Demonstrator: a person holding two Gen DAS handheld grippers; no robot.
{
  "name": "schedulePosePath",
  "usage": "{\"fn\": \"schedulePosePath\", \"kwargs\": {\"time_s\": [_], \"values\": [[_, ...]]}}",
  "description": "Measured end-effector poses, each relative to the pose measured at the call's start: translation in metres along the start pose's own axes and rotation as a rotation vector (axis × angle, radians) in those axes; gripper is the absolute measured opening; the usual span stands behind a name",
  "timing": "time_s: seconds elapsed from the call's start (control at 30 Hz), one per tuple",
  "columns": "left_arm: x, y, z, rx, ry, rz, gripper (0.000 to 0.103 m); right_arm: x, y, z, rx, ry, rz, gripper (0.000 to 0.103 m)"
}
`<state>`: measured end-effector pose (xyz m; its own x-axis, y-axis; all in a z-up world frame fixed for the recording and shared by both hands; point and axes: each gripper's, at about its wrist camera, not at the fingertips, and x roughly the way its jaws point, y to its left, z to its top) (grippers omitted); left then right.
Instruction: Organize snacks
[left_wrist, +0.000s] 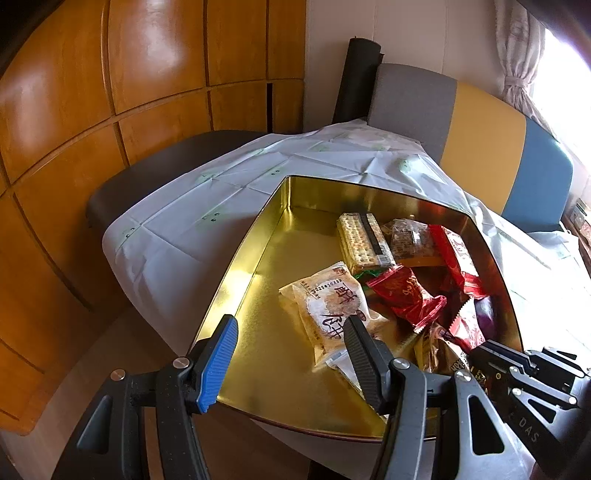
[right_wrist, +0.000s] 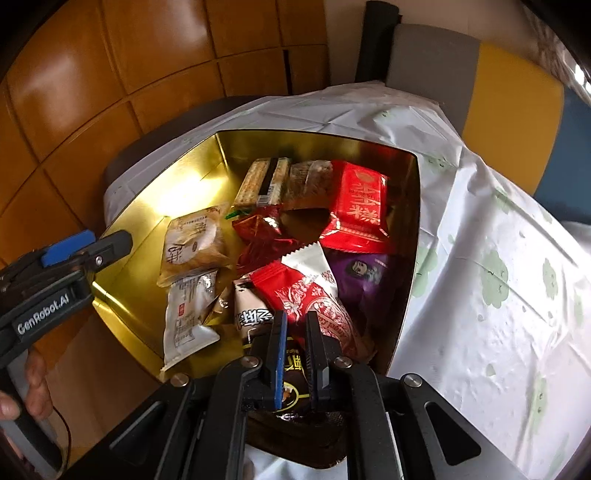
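A gold tin (left_wrist: 258, 236) (right_wrist: 192, 177) sits on a white tablecloth and holds several wrapped snacks. Among them are a cracker pack (left_wrist: 364, 240) (right_wrist: 264, 181), a beige pastry pack (left_wrist: 328, 310) (right_wrist: 194, 243), red packs (left_wrist: 406, 295) (right_wrist: 360, 206) and a purple pack (right_wrist: 364, 273). My left gripper (left_wrist: 291, 328) is open over the tin's near left corner, its right finger above the beige pastry pack. My right gripper (right_wrist: 295, 332) is nearly closed on a dark brown snack pack (right_wrist: 293, 373) at the tin's near edge; it also shows in the left wrist view (left_wrist: 517, 365).
The tablecloth (left_wrist: 192, 206) (right_wrist: 498, 277) covers a dark table. A grey, yellow and blue sofa back (left_wrist: 480, 147) stands behind it. Wooden cabinet panels (left_wrist: 110, 92) fill the left. A black roll (left_wrist: 358, 81) leans by the wall.
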<state>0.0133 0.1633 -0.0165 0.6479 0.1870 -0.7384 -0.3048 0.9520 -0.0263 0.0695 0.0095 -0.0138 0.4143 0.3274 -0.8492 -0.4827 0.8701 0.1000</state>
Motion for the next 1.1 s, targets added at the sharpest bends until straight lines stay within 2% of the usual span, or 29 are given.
{"fn": "schedulePosePath", "kwargs": {"time_s": [0.17, 0.4, 0.57, 0.67, 0.8, 0.97, 1.1], "values": [[-0.001, -0.003, -0.002, 0.003, 0.003, -0.006, 0.061, 0.004, -0.002, -0.002, 0.017, 0.002, 0.0, 0.01], [-0.011, -0.009, -0.002, 0.006, -0.03, -0.031, 0.061, 0.0, -0.002, -0.007, 0.04, -0.008, -0.002, 0.01], [-0.02, -0.013, -0.002, 0.009, -0.058, -0.034, 0.061, -0.015, 0.0, -0.01, 0.064, -0.065, -0.008, 0.011], [-0.026, -0.015, -0.002, 0.011, -0.073, -0.028, 0.061, -0.028, 0.001, -0.012, 0.079, -0.108, -0.018, 0.018], [-0.033, -0.017, -0.004, 0.014, -0.086, -0.023, 0.061, -0.045, 0.003, -0.016, 0.087, -0.165, -0.045, 0.036], [-0.043, -0.025, -0.011, 0.045, -0.101, -0.023, 0.067, -0.06, 0.003, -0.023, 0.103, -0.214, -0.111, 0.048], [-0.05, -0.031, -0.015, 0.047, -0.124, -0.024, 0.069, -0.065, -0.004, -0.031, 0.135, -0.221, -0.129, 0.057]]}}
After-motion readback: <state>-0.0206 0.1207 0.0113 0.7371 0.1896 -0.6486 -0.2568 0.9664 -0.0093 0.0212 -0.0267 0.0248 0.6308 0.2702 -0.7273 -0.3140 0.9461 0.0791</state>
